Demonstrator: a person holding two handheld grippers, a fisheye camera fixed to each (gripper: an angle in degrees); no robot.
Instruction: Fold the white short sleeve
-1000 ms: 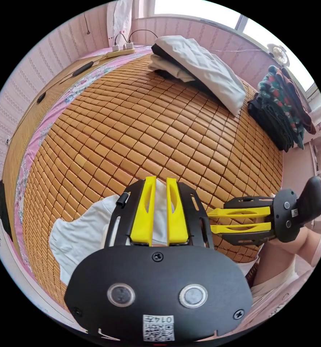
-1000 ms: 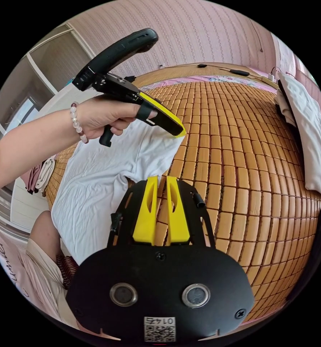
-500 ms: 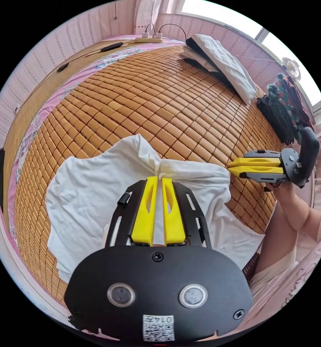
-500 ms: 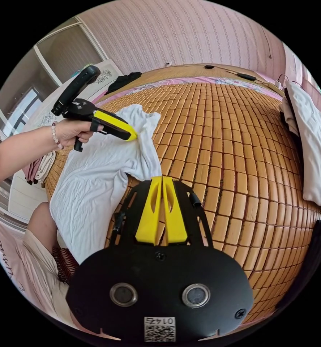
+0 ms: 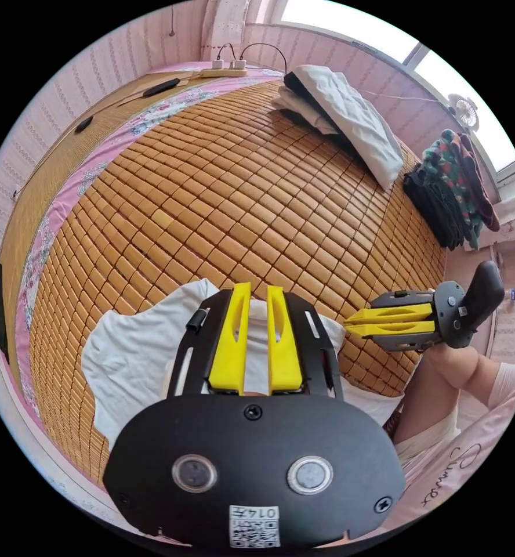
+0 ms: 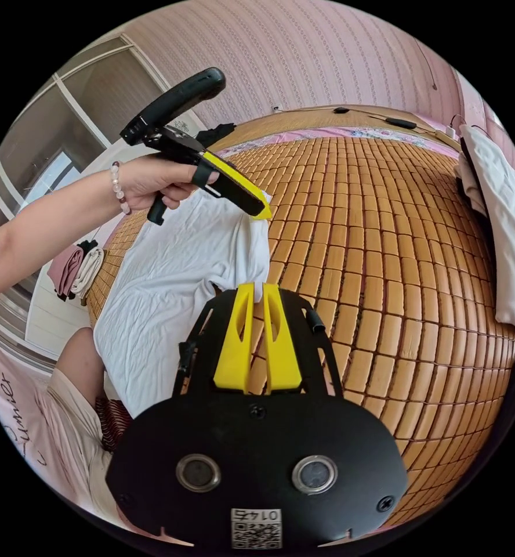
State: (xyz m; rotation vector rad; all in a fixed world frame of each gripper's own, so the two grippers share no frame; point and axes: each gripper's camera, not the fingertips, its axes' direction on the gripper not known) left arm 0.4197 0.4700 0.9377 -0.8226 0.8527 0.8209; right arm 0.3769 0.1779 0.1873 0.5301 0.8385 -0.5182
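The left gripper (image 6: 261, 212) was held up above the bed by a hand (image 6: 153, 184), its arm reaching in level from the side and its nose angled down toward the white short sleeve (image 6: 176, 278). In the left gripper view its jaws stood slightly parted, with white cloth showing in the gap between them; whether they were touching it could not be told. The right gripper (image 5: 350, 322) lay level just past the shirt's edge in the left gripper view, its jaws nearly pressed together and holding nothing, as far as could be seen. The shirt was spread on the bamboo mat (image 5: 222, 191) of the bed, close to the person. It looked creased, one sleeve out flat to the side.
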